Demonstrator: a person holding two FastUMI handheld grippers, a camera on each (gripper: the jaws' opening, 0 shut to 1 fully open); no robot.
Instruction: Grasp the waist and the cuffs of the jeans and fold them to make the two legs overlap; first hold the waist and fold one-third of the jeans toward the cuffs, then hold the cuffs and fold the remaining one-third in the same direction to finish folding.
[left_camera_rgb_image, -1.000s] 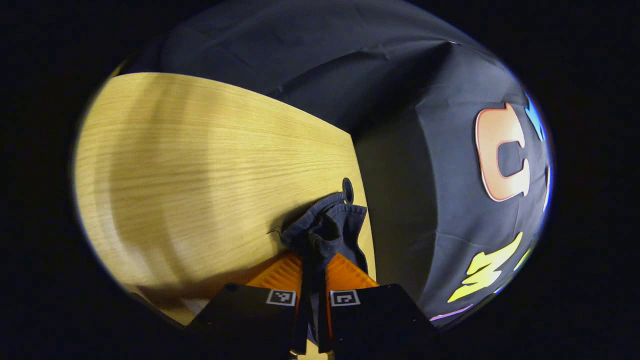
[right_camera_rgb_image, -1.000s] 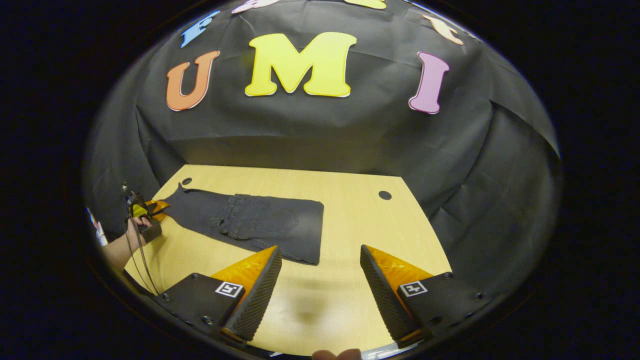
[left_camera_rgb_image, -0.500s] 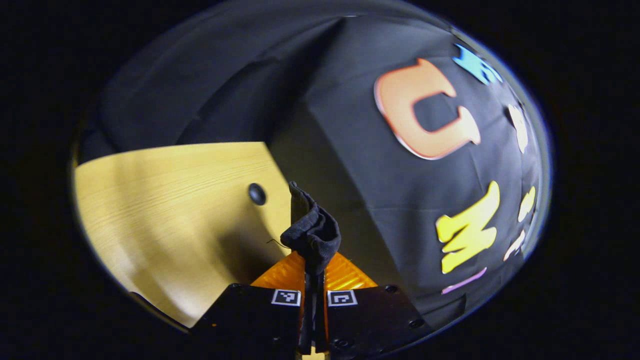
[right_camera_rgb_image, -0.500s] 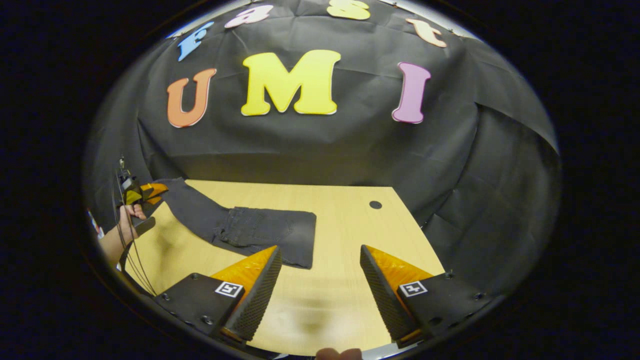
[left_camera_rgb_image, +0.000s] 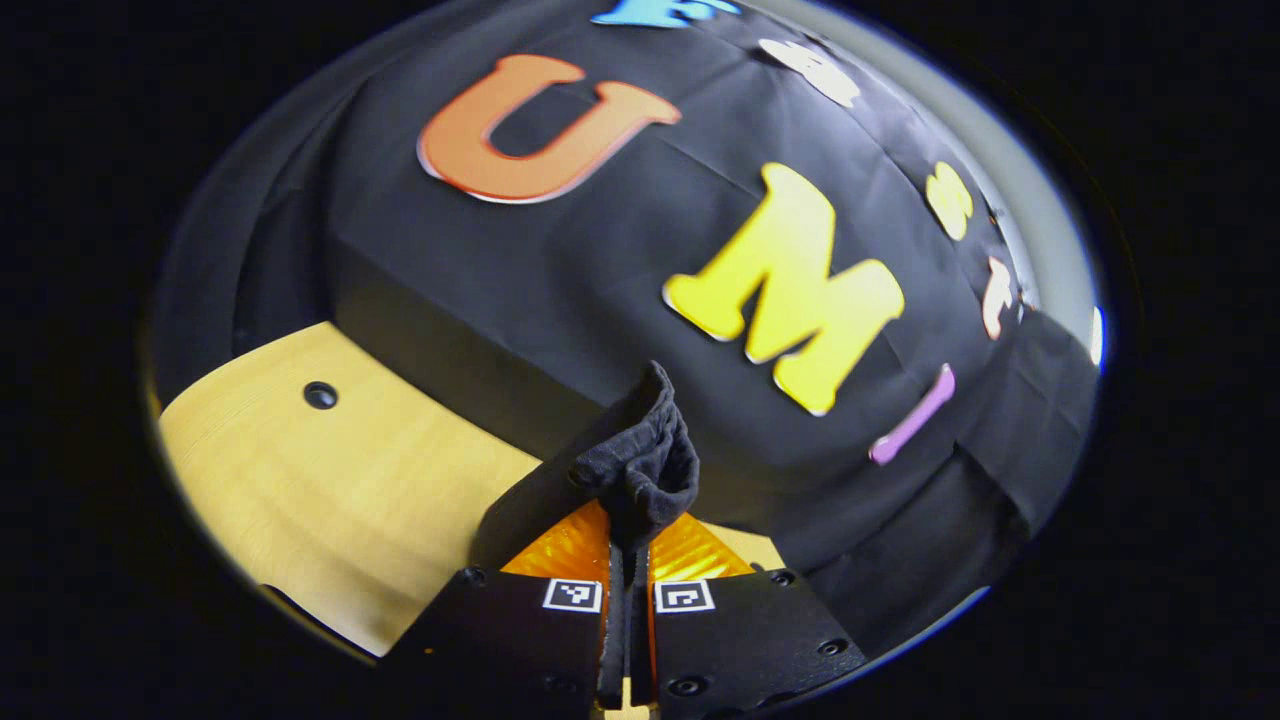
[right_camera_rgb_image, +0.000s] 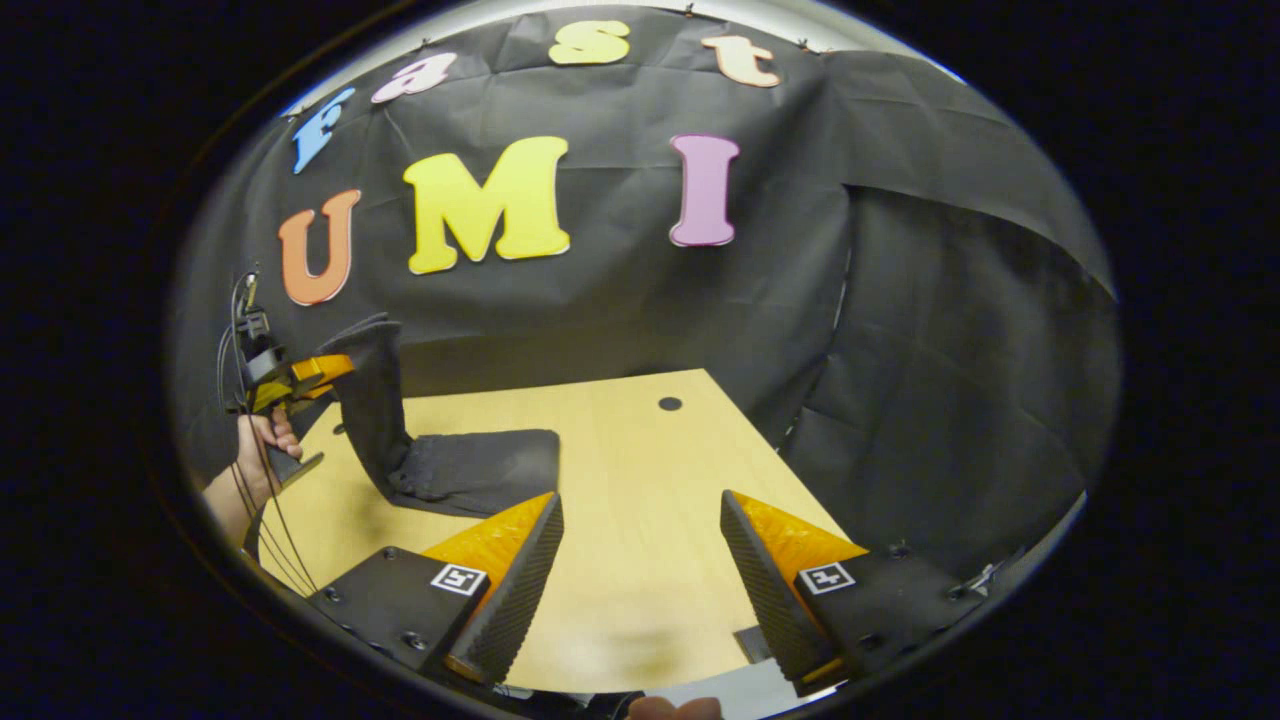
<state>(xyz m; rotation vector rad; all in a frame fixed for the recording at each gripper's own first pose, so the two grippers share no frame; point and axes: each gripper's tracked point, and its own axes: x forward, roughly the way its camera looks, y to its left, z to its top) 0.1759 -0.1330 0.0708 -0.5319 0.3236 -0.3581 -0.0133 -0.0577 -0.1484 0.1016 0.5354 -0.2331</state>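
Final fold underway, I judge: left tongs (left_camera_rgb_image: 628, 540) clamp the cuffs (left_camera_rgb_image: 640, 465) (lifted at nine o'clock) above the jeans (right_camera_rgb_image: 470, 475); right tongs (right_camera_rgb_image: 640, 560) gape empty over the bench (right_camera_rgb_image: 640, 450).

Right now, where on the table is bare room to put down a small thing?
The table is bare between the jeans and its right edge, and in front of the right gripper. It is crowded on the left, where the left gripper lifts the cuffs.

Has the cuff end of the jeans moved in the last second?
Yes. In the right gripper view the left gripper has lifted the cuff end of the jeans off the table, up against the booth wall.
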